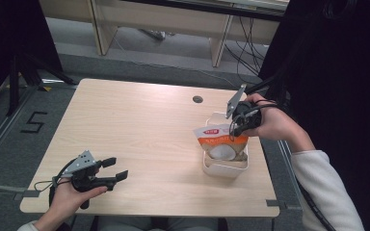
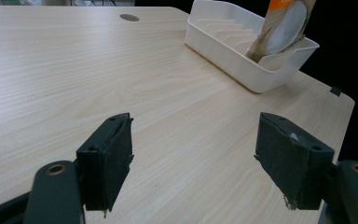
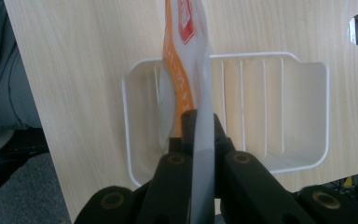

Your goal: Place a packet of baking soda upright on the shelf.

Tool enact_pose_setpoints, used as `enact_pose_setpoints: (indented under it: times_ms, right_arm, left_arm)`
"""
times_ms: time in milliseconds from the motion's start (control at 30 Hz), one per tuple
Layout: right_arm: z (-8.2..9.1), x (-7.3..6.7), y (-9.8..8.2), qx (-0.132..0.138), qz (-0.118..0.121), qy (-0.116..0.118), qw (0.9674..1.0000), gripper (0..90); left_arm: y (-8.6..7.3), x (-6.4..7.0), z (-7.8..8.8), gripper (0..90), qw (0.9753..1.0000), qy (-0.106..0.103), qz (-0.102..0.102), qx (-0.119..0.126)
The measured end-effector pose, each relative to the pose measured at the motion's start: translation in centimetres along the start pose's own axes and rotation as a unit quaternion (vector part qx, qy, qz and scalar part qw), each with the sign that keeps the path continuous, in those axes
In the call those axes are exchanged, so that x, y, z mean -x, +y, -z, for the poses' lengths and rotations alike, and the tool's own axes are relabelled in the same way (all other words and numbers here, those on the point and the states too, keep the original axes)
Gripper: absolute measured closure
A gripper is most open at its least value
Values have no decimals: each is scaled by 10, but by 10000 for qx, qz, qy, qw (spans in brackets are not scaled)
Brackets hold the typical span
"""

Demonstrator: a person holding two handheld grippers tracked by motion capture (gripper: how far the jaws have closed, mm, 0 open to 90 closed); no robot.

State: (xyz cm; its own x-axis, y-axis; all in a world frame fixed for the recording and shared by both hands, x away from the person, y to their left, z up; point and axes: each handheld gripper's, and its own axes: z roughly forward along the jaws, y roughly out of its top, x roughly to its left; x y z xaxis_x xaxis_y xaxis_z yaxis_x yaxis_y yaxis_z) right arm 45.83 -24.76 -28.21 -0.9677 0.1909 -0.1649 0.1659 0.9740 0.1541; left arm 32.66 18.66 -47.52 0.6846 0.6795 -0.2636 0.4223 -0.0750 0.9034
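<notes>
The counter (image 1: 139,130) is pale wood grain with a round cable hole (image 1: 197,99) near its far edge. A white slatted tray (image 1: 226,166) sits directly on it, close to the right edge.

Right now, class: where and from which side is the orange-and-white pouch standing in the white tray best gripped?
Grip the pouch by its flat top edge, coming from above. It stands upright in the tray, whose walls block its lower sides. The right gripper is clamped there.

Soft, even light on the pale table (image 1: 139,139); black surrounds swallow detail, and the close-up pouch (image 3: 200,154) blurs.
</notes>
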Motion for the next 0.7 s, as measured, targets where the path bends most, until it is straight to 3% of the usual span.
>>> enact_pose_setpoints:
  times_ms: [100,200,267,333,700]
  right_arm:
    - [-2,0,0,-7,-6,9,10000,900]
    - [-5,-2,-1,-94,-74,21,9999,900]
    - [-7,0,-1,-61,55,44,10000,900]
    - [-9,-2,-1,-95,-37,47,9999,900]
    - [-13,-1,-2,-105,19,49,9999,900]
  left_arm:
    - [0,-1,0,268,9999,-37,-117,-5]
    - [0,0,0,268,10000,-11,-67,-5]
    - [0,-1,0,268,10000,-12,-69,-9]
    - [0,-1,0,268,10000,-9,-72,-5]
    - [0,-1,-1,268,10000,-13,-75,-10]
